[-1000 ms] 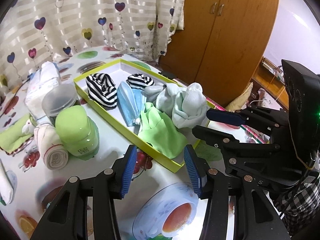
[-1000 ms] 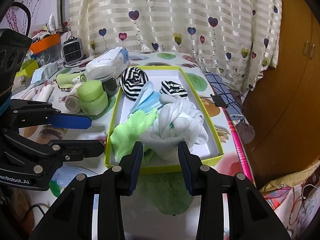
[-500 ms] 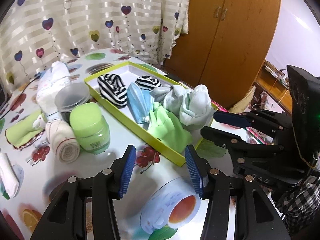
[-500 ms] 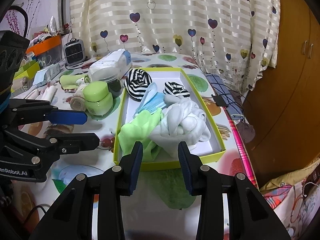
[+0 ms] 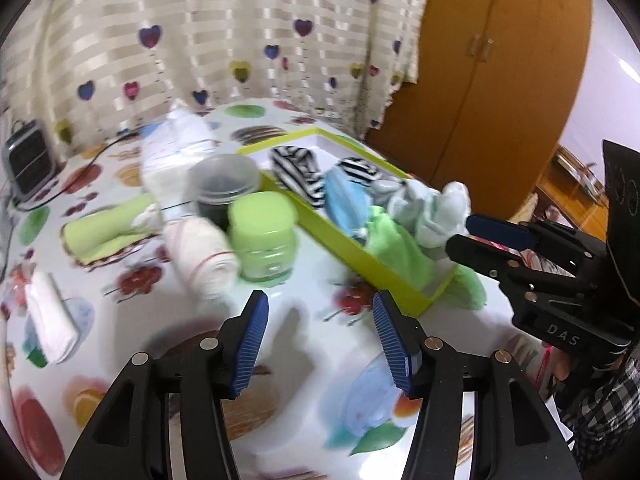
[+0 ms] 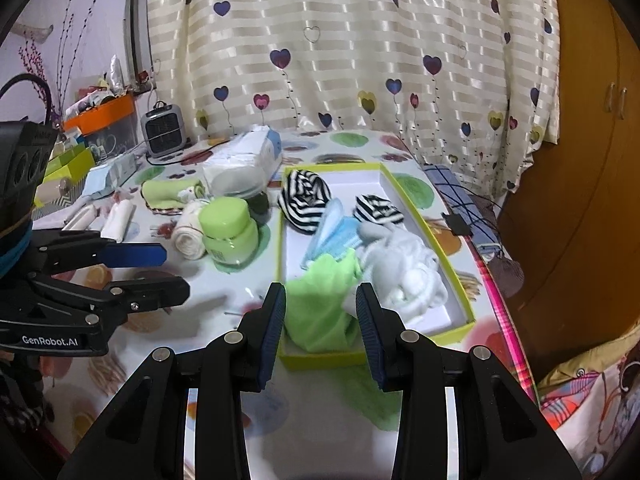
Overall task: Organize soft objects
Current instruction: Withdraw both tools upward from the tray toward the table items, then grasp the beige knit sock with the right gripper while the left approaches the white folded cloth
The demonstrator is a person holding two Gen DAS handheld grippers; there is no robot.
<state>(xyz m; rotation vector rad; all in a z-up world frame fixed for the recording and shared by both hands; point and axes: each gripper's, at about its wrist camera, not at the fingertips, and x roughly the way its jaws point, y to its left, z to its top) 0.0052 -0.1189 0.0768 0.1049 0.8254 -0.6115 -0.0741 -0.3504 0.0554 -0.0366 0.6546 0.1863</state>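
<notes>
The left gripper point(image 5: 318, 334) hung over the printed tablecloth point(image 5: 300, 344), its jaws opening, nothing between them. The right gripper point(image 6: 320, 330) stood with its 2 jaws parted and empty, poised above the near end of the yellow-green tray point(image 6: 428, 228); the green cloth point(image 6: 320, 300) showed in the gap but the pads did not appear to press on it.

Inside the tray lay the green cloth, draped over the near wall, a bundle of white cloth point(image 6: 408, 272), a blue face mask point(image 6: 334, 234) and 2 striped rolls point(image 6: 306, 196).

Outside it, to the left, lay the items judged still to be sorted: a rolled white towel point(image 5: 204, 256) just beside a green-lidded jar point(image 5: 266, 236), a folded green towel point(image 5: 108, 232), and a small white roll point(image 5: 50, 322) well apart near the table edge.

Assessment: all the fabrics looked light, limp and compressible, with no breakage risk. The rolled white towel would best be pinched across its middle, where a thin red band appeared to bind it; an end grip risks unrolling. The jar is hard and close by, and could be knocked.
</notes>
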